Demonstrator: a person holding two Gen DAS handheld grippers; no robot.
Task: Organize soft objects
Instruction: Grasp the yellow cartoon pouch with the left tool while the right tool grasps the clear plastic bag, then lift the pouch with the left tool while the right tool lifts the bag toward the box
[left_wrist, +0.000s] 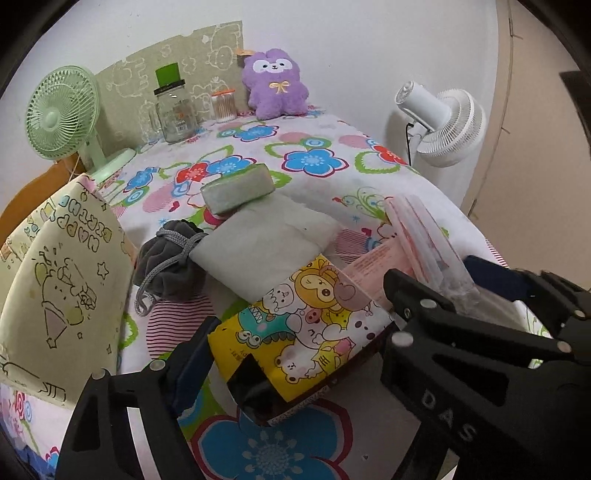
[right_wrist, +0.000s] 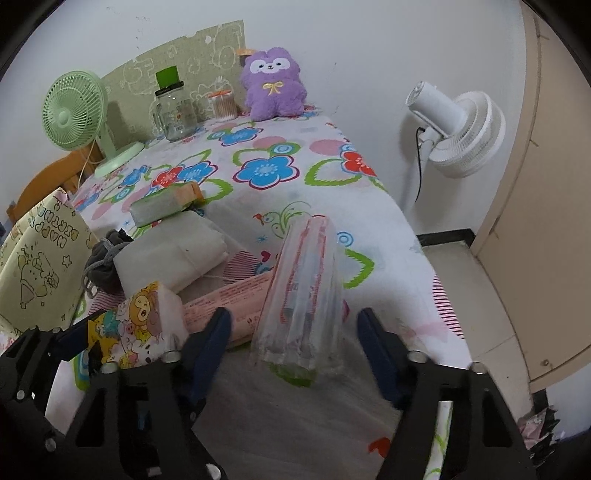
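On the flowered table, my left gripper (left_wrist: 295, 332) is shut on a yellow cartoon-print tissue pack (left_wrist: 295, 325), also seen in the right wrist view (right_wrist: 147, 317). My right gripper (right_wrist: 295, 328) is open, its fingers on either side of a clear plastic pack (right_wrist: 306, 295) with pink-striped contents; that pack shows in the left wrist view (left_wrist: 432, 236). A pink flat pack (right_wrist: 229, 295) lies under both. Behind lie a white folded pad (left_wrist: 262, 240), a grey drawstring pouch (left_wrist: 170, 254) and a green sponge (left_wrist: 240, 188). A purple plush toy (left_wrist: 275, 83) stands at the back.
A cream "Happy Birthday" fabric bag (left_wrist: 59, 277) stands at the left. A green desk fan (left_wrist: 62, 110), a glass jar (left_wrist: 175, 110) with green lid and a cotton-swab tub (left_wrist: 223, 105) stand at the back. A white fan (right_wrist: 454, 129) stands beside the table's right edge.
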